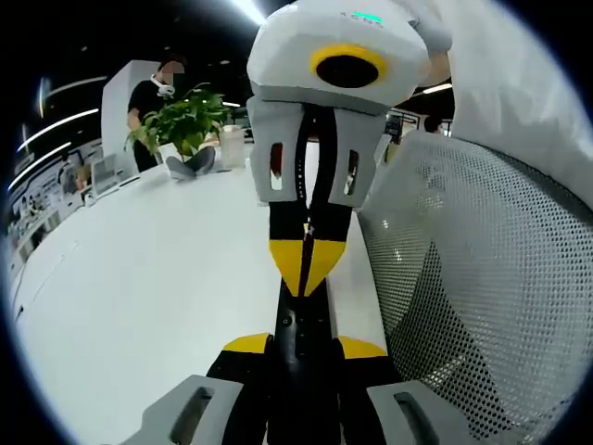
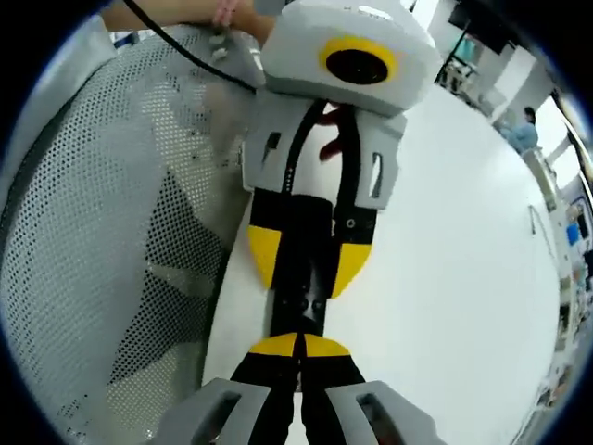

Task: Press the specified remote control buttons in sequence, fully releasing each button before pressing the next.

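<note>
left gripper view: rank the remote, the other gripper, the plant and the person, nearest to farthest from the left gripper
1. remote: clamped in the left gripper, bottom centre.
2. right gripper: just ahead, shut tips at the remote's far end.
3. plant: far across the white table, upper left.
4. person: behind the plant, farthest.

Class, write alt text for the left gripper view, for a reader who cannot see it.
The left hand-held gripper clamps a black remote while the right hand-held gripper, jaws shut, touches its far end. A white table lies beneath, a mesh chair on the right.
</note>
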The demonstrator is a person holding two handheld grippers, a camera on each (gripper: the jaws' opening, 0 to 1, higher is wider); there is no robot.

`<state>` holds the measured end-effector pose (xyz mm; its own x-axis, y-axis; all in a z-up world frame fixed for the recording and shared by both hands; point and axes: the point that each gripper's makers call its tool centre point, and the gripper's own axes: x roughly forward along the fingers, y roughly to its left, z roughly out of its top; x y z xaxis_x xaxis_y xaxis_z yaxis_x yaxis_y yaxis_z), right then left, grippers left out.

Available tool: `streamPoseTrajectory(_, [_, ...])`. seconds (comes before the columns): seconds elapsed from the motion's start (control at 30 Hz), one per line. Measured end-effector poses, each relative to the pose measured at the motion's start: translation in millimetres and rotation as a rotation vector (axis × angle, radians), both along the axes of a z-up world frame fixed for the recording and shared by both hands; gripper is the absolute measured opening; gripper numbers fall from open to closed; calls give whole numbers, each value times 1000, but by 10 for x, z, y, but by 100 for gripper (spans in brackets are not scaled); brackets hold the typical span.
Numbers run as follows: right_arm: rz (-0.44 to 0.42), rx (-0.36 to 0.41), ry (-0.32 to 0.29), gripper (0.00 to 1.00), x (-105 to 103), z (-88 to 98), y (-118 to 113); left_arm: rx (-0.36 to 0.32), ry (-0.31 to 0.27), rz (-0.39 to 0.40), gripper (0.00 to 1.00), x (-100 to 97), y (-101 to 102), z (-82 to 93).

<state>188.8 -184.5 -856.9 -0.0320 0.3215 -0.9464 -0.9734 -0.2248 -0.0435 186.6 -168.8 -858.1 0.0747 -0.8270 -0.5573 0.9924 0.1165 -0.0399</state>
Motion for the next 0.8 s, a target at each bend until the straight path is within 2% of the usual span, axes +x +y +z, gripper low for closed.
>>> streamPoseTrajectory(0.1, [-85,78,24,0,-1,17,5,1,-1,0,26,-2,1,0])
streamPoseTrajectory(0.2, [-260,192,73,0,12,44,6,0,-1,1,26,-4,1,0])
streamPoseTrajectory(0.3, [-356,252,91,0,22,73,17,-3,3,6,26,-4,1,5])
streamPoseTrajectory(0.43, [-342,274,73,0,-3,109,77,-3,3,5,26,-6,2,5])
streamPoseTrajectory(0.6, [-297,240,69,0,-30,41,116,-3,1,5,26,-3,0,4])
streamPoseTrajectory(0.8, [-247,206,57,0,-23,43,113,-2,2,4,26,-4,0,4])
